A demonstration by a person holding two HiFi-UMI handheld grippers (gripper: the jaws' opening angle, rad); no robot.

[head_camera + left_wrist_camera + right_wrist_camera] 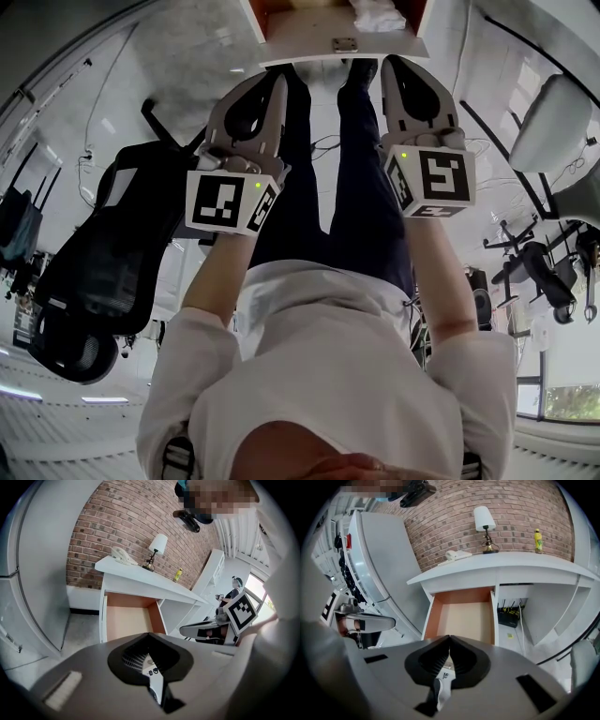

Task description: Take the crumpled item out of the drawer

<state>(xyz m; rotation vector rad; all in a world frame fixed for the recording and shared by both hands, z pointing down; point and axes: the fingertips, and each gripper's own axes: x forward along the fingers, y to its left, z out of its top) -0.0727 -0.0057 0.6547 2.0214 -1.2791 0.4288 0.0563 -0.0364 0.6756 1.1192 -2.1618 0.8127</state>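
Observation:
At the top of the head view the white desk's drawer (309,54) stands pulled out, and a crumpled white item (380,17) lies in its right part. Both grippers hang side by side just short of the drawer front, above the person's legs. My left gripper (278,75) is shut with nothing held. My right gripper (389,60) is also shut and empty. In the left gripper view the jaws (149,635) meet before the open drawer (126,620). The right gripper view shows closed jaws (450,637) and the drawer's bare floor (466,616); the jaws hide its near part.
A lamp (484,520), a phone (457,554) and a yellow bottle (538,540) stand on the desk against a brick wall. A tall white cabinet (379,559) is left of the desk, with cables (508,616) under it. A black office chair (112,262) stands to the person's left.

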